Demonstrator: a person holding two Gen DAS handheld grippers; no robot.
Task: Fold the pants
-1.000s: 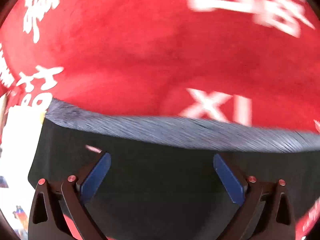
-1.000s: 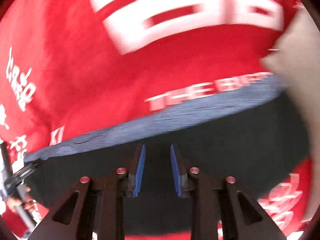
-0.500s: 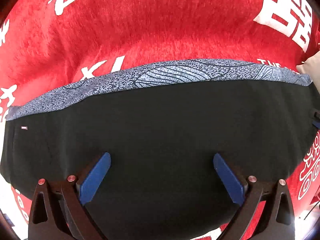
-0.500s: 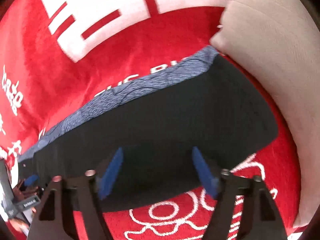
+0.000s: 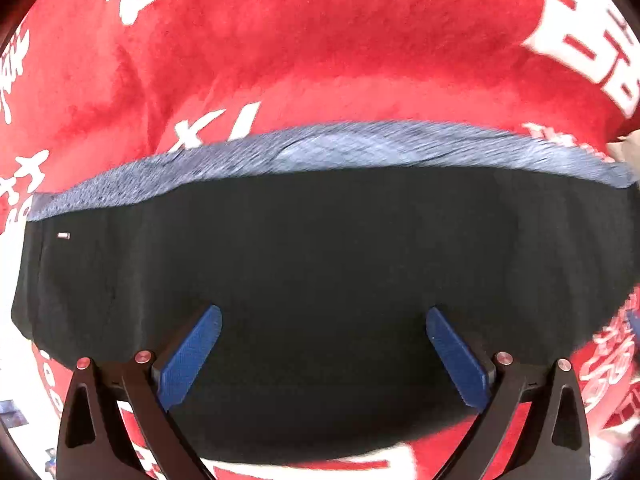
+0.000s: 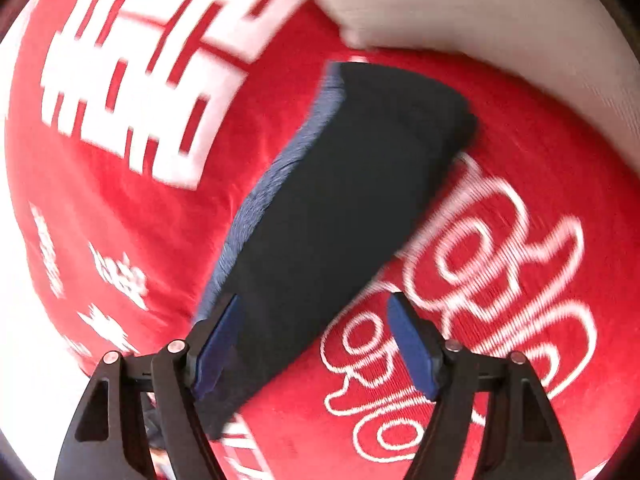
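Note:
The folded black pants [image 5: 320, 248] lie flat on a red blanket [image 5: 320, 48], with a blue-grey patterned band [image 5: 340, 148] showing along their far edge. My left gripper [image 5: 323, 314] points straight down over the middle of the pants, open wide with nothing between its pads. In the right wrist view the pants [image 6: 352, 168] run diagonally up from the lower left. My right gripper [image 6: 314, 300] hovers over their near end, tilted down. Its jaws are wide and closing slightly. The pads press on nothing; the cloth lies under them.
White characters and lettering are printed across the red blanket [image 6: 120, 208]. A beige cushion [image 6: 500, 20] lies close to the far end of the pants, at the upper right of the right wrist view. Its corner [image 5: 628, 144] shows at the left wrist view's right edge.
My right gripper went from nearly shut to wide open and rolled, so the pants now run diagonally. My left gripper slid from the pants' left end to over their middle, staying open.

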